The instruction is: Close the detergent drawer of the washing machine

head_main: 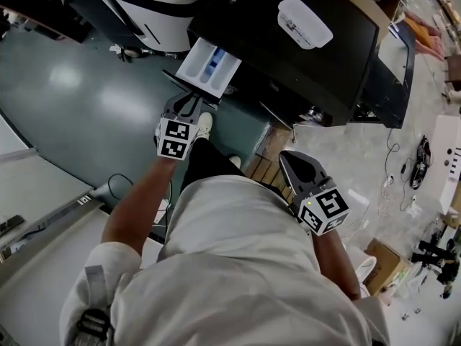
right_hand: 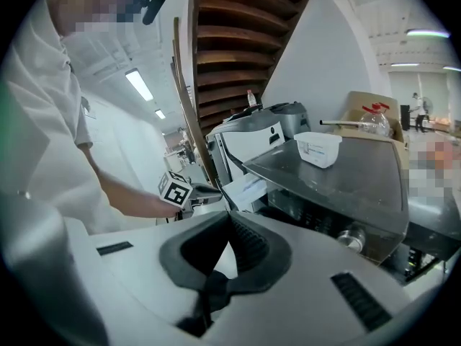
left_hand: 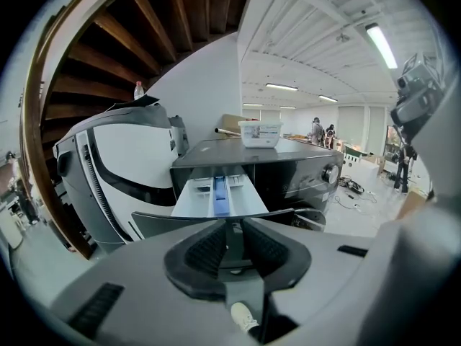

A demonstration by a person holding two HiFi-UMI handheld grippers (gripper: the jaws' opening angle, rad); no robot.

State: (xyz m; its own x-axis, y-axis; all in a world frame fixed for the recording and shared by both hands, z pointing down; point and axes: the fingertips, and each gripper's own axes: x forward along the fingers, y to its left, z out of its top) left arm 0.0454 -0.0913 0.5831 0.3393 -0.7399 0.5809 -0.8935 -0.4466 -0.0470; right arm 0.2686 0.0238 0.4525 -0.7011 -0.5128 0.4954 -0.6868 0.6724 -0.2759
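A white tub (head_main: pixel 305 22) sits on the washing machine top (head_main: pixel 241 31) (dark, glossy).

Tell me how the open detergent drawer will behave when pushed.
The detergent drawer looks like rigid plastic, so it should probably slide straight back rather than flex. Pulled far out, it may wobble sideways if the left tongs push off-centre.

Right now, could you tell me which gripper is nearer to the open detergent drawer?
Left. The left gripper is right at the front panel of the detergent drawer, jaws together; the right gripper is held back, well away from it to the right.
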